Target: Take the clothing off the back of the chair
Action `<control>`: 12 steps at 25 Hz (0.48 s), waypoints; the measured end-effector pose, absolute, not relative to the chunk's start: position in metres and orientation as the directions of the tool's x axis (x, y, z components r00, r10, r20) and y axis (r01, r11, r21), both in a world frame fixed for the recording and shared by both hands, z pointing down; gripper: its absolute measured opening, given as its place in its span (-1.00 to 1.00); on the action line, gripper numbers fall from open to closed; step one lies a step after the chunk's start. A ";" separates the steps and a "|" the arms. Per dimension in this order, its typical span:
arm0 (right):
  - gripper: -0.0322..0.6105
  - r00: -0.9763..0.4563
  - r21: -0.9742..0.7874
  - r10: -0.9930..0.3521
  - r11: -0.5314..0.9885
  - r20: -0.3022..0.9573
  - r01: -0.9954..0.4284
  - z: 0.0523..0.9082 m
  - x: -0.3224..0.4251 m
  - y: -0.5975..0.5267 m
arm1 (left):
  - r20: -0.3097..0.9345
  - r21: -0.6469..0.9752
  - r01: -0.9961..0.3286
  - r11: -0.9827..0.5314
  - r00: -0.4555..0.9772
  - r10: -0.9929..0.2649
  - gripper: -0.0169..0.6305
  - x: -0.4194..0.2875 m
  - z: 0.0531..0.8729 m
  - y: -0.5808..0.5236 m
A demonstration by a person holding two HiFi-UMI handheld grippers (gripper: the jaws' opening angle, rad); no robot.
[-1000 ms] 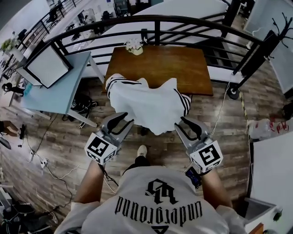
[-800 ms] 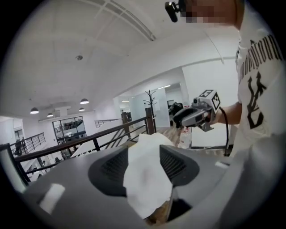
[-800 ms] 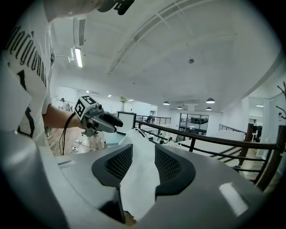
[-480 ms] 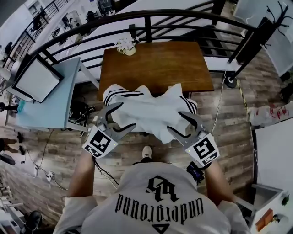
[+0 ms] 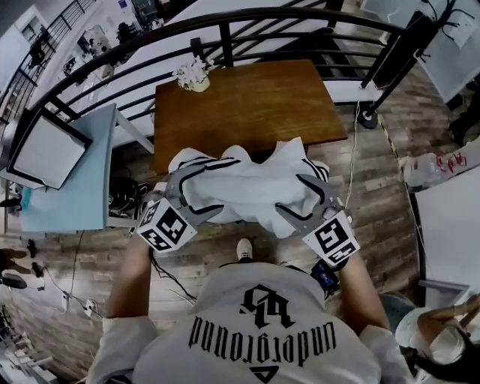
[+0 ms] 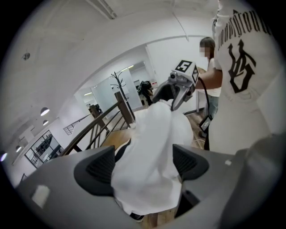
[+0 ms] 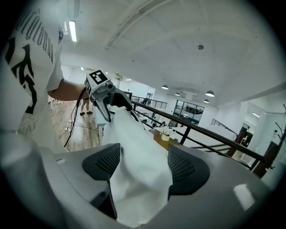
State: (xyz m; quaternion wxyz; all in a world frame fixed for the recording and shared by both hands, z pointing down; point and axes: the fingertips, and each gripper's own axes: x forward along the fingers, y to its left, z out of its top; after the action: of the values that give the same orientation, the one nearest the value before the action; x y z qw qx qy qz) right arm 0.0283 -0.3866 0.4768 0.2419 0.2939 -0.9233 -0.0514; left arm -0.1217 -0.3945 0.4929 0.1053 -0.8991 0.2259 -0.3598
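White clothing (image 5: 247, 187) with black stripes hangs draped over a chair back just in front of the person; the chair itself is hidden beneath it. My left gripper (image 5: 196, 189) straddles the garment's left end, its jaws opening, with cloth (image 6: 152, 147) filling the gap between the pads. My right gripper (image 5: 296, 196) straddles the right end, jaws also opening, and a fold of cloth (image 7: 134, 147) lies between its pads. Each gripper view shows the other gripper at the garment's far end: the right gripper (image 6: 178, 89) and the left gripper (image 7: 109, 100).
A brown wooden table (image 5: 247, 97) stands right behind the chair, with a small flower pot (image 5: 193, 75) at its far left corner. A black curved railing (image 5: 225, 22) runs behind it. A pale desk (image 5: 82, 180) with a monitor (image 5: 45, 150) sits at the left. Cables trail over the wooden floor.
Both grippers have moved forward from short of the garment onto its two ends, and their jaws have spread wide around the cloth.
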 end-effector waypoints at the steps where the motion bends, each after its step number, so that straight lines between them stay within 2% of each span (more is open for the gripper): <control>1: 0.06 -0.702 0.242 -0.573 0.818 0.422 -0.522 0.478 0.027 -0.387 | 0.609 -0.345 -0.317 -0.884 0.641 -0.467 0.39 -0.122 0.496 -0.395; 8: 0.06 -0.662 0.292 -0.607 0.794 0.440 -0.534 0.486 0.022 -0.392 | 0.603 -0.321 -0.288 -0.902 0.673 -0.429 0.37 -0.128 0.508 -0.405; 10: 0.05 -0.656 0.309 -0.612 0.790 0.441 -0.529 0.485 0.021 -0.392 | 0.590 -0.328 -0.285 -0.901 0.683 -0.430 0.19 -0.130 0.504 -0.408; 12: 0.04 -0.651 0.322 -0.617 0.787 0.443 -0.526 0.483 0.020 -0.391 | 0.592 -0.330 -0.269 -0.905 0.688 -0.420 0.14 -0.132 0.502 -0.407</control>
State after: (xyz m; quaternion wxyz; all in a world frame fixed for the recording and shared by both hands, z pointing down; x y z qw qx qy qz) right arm 0.0202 -0.3908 0.4831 0.2736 0.3158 -0.9048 -0.0826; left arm -0.1315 -0.4067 0.5024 0.1089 -0.9122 0.1889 -0.3470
